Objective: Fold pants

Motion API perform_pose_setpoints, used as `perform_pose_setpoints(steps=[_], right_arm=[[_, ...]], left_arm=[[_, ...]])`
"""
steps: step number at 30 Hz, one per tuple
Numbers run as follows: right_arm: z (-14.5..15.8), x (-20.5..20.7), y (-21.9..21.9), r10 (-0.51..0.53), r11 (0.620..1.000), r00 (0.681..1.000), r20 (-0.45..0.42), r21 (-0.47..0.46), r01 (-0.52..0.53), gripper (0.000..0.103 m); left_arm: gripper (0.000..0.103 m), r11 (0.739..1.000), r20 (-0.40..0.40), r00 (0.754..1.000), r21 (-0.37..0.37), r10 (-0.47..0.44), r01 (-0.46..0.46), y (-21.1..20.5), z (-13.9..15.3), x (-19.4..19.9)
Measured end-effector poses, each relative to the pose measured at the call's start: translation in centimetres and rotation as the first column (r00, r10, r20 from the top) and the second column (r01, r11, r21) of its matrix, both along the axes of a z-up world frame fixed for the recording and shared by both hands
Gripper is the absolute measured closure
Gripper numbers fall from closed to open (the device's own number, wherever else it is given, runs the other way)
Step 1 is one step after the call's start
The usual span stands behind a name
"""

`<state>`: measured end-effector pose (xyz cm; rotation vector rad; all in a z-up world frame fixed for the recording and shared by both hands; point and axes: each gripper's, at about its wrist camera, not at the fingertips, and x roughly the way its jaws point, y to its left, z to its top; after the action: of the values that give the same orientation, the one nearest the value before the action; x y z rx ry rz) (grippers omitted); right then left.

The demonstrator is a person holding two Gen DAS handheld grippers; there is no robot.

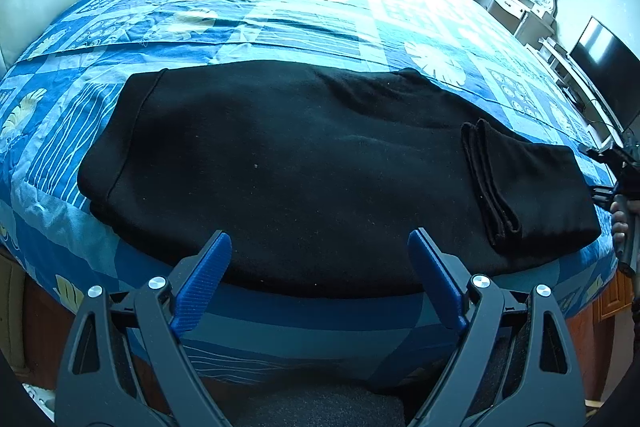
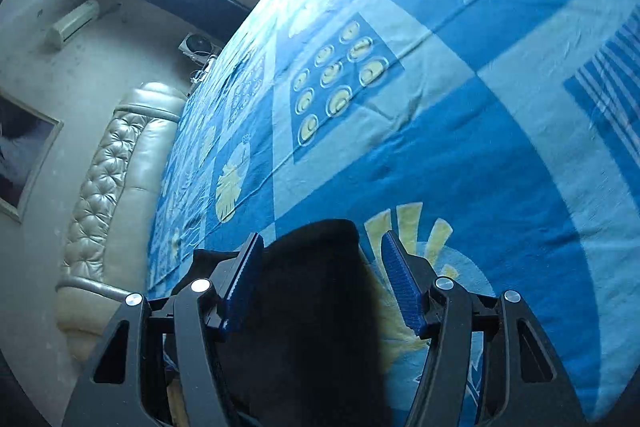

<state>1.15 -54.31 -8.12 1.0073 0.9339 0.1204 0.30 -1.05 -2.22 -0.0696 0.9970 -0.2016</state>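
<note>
On the bed (image 1: 280,7), pants (image 1: 280,163) flat with right end folded over; left gripper (image 1: 320,279) spread wide, empty, at near edge; right gripper (image 2: 320,283) half-open astride cloth, unpinched; risk: fold slipping, bunching if grabbed loosely.

bed (image 1: 280,7) | blue patterned sheet | black pants (image 1: 300,167) lying flat

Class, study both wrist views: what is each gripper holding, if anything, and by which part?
The left gripper holds nothing; its jaws stand wide above the black pants. The right gripper has black fabric between its jaws, unpinched.
</note>
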Motion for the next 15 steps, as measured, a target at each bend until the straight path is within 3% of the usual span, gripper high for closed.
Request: perform_pose_setpoints(steps=[2, 3, 6, 13, 15], right_arm=[[-1.3, 0.1, 0.7, 0.010, 0.999, 1.000, -0.009, 0.038, -0.010, 0.049], [-1.8, 0.2, 1.0, 0.012, 0.999, 1.000, -0.013, 0.044, -0.011, 0.059], [-2.7, 0.4, 1.5, 0.008, 0.999, 0.999, -0.045, 0.034, -0.007, 0.072], [-3.1, 0.4, 1.1, 0.010, 0.998, 1.000, -0.018, 0.064, -0.008, 0.075], [-3.0, -0.4, 0.7, -0.002, 0.993, 1.000, -0.005, 0.122, 0.003, 0.072]], left_arm=[[0.013, 1.000, -0.006, 1.000, 0.003, 0.001, -0.001, 0.1, -0.2, 0.1], [0.013, 1.000, -0.009, 1.000, 0.002, 0.003, -0.003, 0.2, -0.3, 0.1], [0.013, 1.000, -0.021, 1.000, -0.004, 0.012, -0.012, 0.4, -0.5, 0.3], [0.013, 1.000, -0.026, 1.000, -0.001, 0.011, -0.011, 0.4, -0.8, 0.3], [0.013, 1.000, -0.020, 1.000, 0.005, 0.009, -0.008, 0.4, -0.7, 0.2]])
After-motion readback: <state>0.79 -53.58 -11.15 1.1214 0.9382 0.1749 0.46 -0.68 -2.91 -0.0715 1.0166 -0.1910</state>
